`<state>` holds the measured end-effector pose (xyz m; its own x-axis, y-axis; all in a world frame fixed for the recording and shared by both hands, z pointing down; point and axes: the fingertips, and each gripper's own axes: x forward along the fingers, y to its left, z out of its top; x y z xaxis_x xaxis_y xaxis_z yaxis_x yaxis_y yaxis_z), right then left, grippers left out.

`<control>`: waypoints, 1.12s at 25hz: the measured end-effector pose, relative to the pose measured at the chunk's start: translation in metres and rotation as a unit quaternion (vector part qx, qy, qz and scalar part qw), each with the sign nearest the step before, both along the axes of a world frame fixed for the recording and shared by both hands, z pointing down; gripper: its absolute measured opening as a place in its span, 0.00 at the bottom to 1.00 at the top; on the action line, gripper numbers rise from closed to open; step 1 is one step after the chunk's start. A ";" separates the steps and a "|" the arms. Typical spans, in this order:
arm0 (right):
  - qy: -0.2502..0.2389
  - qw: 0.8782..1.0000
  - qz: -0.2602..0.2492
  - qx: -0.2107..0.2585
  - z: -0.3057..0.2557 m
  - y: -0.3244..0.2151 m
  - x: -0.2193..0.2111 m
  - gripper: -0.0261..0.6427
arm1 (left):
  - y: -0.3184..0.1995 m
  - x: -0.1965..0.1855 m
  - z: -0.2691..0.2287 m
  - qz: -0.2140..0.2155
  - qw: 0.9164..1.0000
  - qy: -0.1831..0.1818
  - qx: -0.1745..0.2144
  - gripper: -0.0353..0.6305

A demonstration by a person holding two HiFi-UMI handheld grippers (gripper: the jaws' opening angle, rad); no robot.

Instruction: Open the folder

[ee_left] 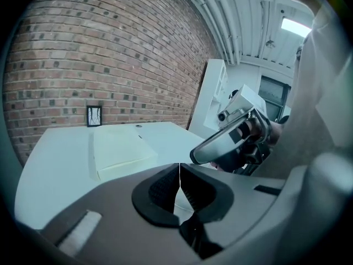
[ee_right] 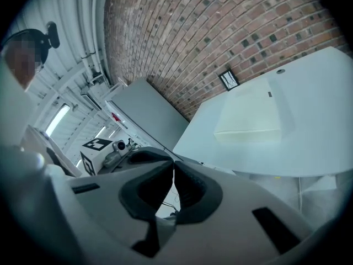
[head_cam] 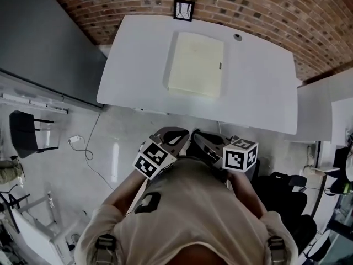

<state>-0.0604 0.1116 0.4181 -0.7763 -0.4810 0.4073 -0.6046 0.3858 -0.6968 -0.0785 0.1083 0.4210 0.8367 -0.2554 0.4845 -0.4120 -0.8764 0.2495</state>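
Cream folder (head_cam: 196, 64), one, on table (head_cam: 259, 93); left gripper (head_cam: 182, 134), right gripper (head_cam: 196, 137): two, closed, empty.

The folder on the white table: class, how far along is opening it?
Done: nothing; the folder lies closed on the table. In hand: the left gripper and right gripper, fingers shut and empty, are short of the table's edge. Left: reach the folder and lift its cover.

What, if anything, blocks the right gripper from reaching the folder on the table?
Probably nothing. The right gripper, shut and empty, is short of the near edge of the table; the folder lies closed mid-table with bare tabletop between it and that edge. The left gripper sits alongside, not across the path.
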 end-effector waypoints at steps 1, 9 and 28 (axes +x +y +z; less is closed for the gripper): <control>-0.007 1.000 0.007 -0.001 0.000 -0.004 0.005 0.05 | -0.003 0.005 -0.002 0.005 1.000 0.001 -0.002 0.06; -0.043 0.999 0.020 0.014 -0.009 -0.034 0.051 0.05 | -0.033 0.050 -0.016 0.015 0.999 -0.026 0.029 0.06; -0.077 0.997 0.033 0.002 0.013 -0.095 0.172 0.05 | -0.141 0.088 0.062 0.018 0.940 -0.316 0.127 0.23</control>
